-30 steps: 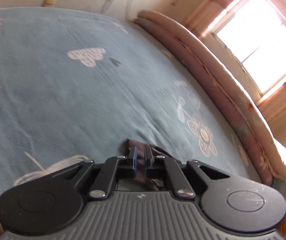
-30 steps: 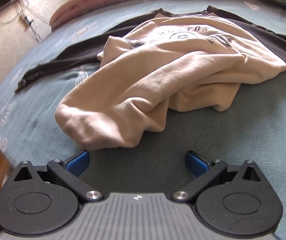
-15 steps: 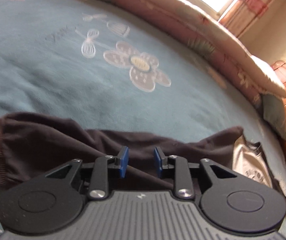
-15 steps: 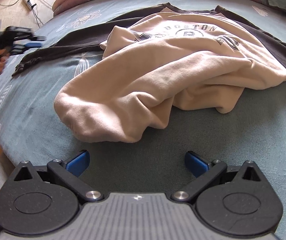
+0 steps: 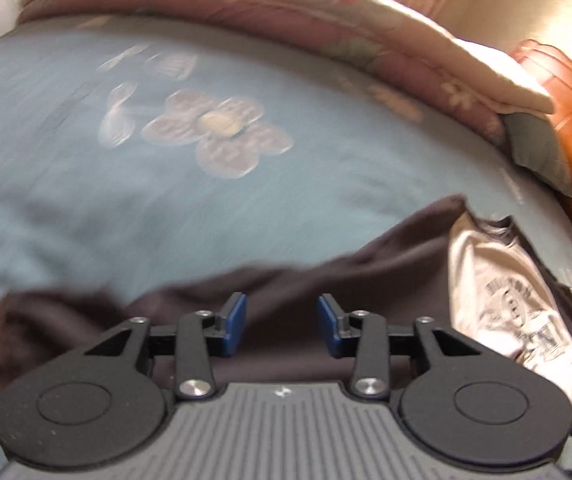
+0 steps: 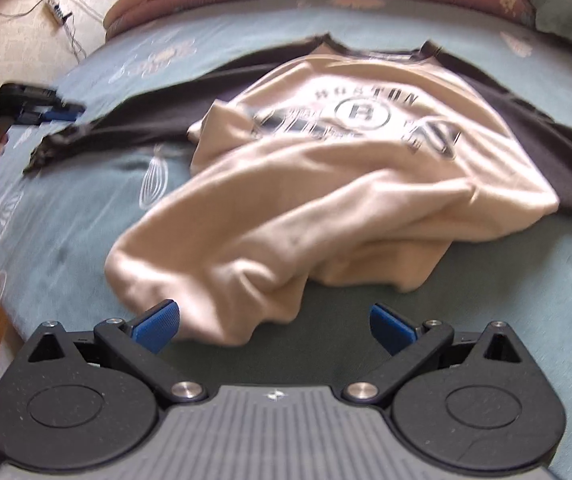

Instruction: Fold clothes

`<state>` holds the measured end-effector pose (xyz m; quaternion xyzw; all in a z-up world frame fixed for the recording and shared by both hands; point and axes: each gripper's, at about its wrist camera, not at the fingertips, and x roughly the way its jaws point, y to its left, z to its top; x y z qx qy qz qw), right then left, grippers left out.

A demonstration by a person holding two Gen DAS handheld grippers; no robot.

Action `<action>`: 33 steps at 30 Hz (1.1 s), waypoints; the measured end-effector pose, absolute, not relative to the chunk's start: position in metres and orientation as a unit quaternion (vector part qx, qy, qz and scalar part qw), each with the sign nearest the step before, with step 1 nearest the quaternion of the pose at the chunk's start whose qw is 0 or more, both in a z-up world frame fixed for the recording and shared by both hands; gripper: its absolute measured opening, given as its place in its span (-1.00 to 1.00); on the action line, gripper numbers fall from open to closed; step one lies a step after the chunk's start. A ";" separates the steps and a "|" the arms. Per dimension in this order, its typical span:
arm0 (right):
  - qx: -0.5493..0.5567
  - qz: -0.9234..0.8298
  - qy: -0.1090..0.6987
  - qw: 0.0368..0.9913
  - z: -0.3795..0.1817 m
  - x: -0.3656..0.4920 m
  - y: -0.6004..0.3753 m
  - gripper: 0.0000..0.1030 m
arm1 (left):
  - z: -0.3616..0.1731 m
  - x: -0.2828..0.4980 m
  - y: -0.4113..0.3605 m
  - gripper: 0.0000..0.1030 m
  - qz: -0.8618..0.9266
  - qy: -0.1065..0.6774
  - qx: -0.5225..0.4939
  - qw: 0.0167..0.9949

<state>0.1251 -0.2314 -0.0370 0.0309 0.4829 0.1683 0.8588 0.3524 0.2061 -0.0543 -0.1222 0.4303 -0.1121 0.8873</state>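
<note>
Blue bedspread (image 5: 85, 184) carries the sweatshirt (image 6: 326, 184); its dark sleeve (image 5: 326, 280), pinched a moment ago, now lies stretched flat as my left gripper (image 5: 281, 326) opens. My right gripper (image 6: 273, 320) hovers spread at the hem.

- A beige sweatshirt (image 6: 326, 208) with dark brown raglan sleeves lies face up on the blue bed (image 6: 85, 216), crumpled, with its hem bunched in thick folds.
- Its chest print reads "BOSTON" over a circled B.
- The dark sleeve (image 5: 269, 292) stretches flat across the bedspread, away from the body.
</note>
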 end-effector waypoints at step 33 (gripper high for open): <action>0.062 0.121 0.499 0.856 -0.071 0.133 -0.255 1.00 | -0.088 0.457 0.104 -0.96 -0.122 0.405 0.013 0.906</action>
